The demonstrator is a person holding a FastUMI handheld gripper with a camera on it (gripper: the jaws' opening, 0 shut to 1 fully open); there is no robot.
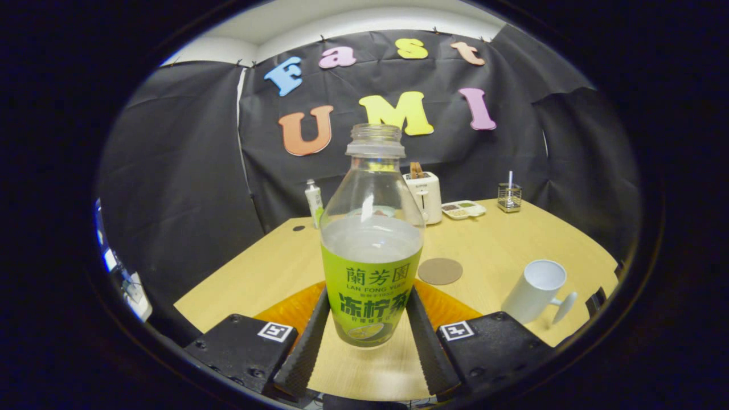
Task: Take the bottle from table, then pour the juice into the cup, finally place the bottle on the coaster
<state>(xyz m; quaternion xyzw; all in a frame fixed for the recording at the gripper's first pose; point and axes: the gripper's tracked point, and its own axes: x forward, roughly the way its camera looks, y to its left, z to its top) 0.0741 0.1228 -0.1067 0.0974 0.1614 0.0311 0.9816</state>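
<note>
The claw point(367, 336) pinches the uncapped bottle point(371, 250), one finger on each side. Beyond the fingers lies the coaster point(439, 271); the cup point(535, 290) stands to their right.

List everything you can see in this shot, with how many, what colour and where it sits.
bottle: one, clear, green label, uncapped, between the fingers
coaster: one, brown, just beyond the bottle
cup: one, white, right of the coaster
toaster: one, white, far table edge
tube: one, white and green, left of the toaster
tray: one, white, right of the toaster
table: one, light wood
gripper: one, fingers against the bottle's sides
</note>
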